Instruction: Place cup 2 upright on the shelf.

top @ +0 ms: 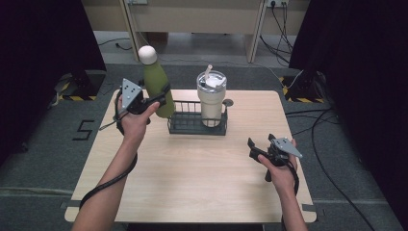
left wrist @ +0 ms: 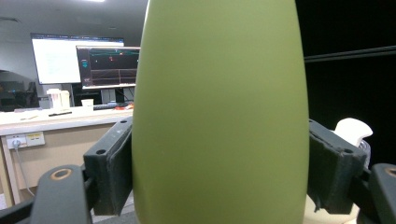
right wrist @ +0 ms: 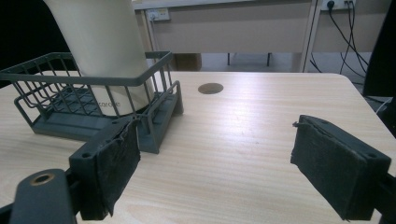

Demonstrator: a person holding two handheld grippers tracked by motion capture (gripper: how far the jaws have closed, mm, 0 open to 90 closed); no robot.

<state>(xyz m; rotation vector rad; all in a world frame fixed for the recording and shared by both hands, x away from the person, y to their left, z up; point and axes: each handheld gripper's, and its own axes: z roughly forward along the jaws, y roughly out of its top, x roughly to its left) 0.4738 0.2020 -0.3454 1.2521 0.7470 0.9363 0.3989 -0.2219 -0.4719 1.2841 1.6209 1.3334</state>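
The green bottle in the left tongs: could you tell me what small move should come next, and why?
Probably lower the green bottle, clamped tilted in the left tongs, into the free left half of the wire basket; the tumbler fills the right.

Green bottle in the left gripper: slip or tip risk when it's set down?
Likely rigid: the green bottle shows no denting between the left gripper pads. Its smooth, tapering wall may slip. Tall and narrow, it could tip against the wire basket.
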